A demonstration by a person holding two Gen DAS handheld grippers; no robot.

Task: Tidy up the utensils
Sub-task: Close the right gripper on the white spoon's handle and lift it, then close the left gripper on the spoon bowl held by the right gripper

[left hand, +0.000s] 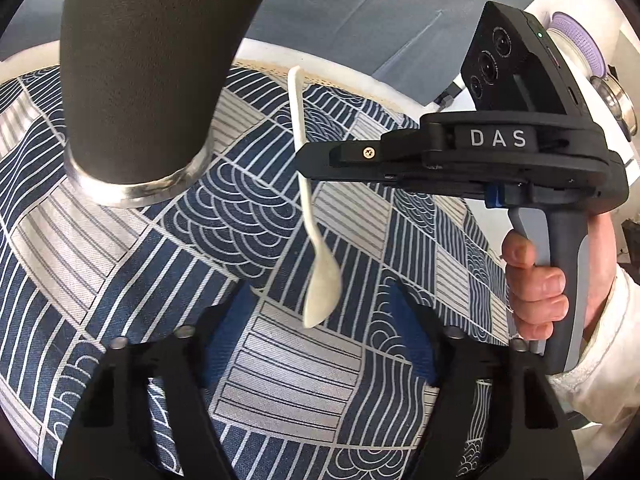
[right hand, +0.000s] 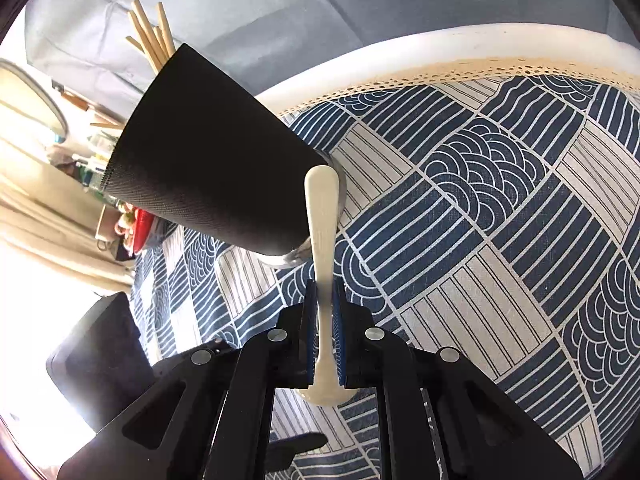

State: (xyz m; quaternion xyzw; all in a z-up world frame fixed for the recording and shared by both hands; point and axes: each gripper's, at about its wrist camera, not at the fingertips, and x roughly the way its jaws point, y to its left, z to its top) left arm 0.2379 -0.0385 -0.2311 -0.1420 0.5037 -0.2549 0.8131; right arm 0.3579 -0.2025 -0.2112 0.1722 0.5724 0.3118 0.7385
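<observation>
A cream plastic spoon [left hand: 308, 200] hangs bowl down over the patterned tablecloth [left hand: 280, 380]. My right gripper [left hand: 301, 160] comes in from the right and is shut on the spoon's handle. In the right wrist view the spoon [right hand: 322, 216] stands pinched between the blue pads of my right gripper [right hand: 324, 284]. My left gripper [left hand: 318, 286] is open at the bottom of its view. The spoon's bowl shows in the gap between its fingers, and neither pad touches it. A tall black mesh holder [left hand: 136, 72] with a metal base stands to the left. It holds wooden chopsticks [right hand: 154, 36].
A person's hand [left hand: 536, 292] in a white sleeve grips the right gripper's handle. The table's white rim [right hand: 400, 50] curves along the far side, with grey fabric behind it. A red object [right hand: 142, 228] and clutter lie beyond the holder. A purple strainer [left hand: 576, 40] sits at the far right.
</observation>
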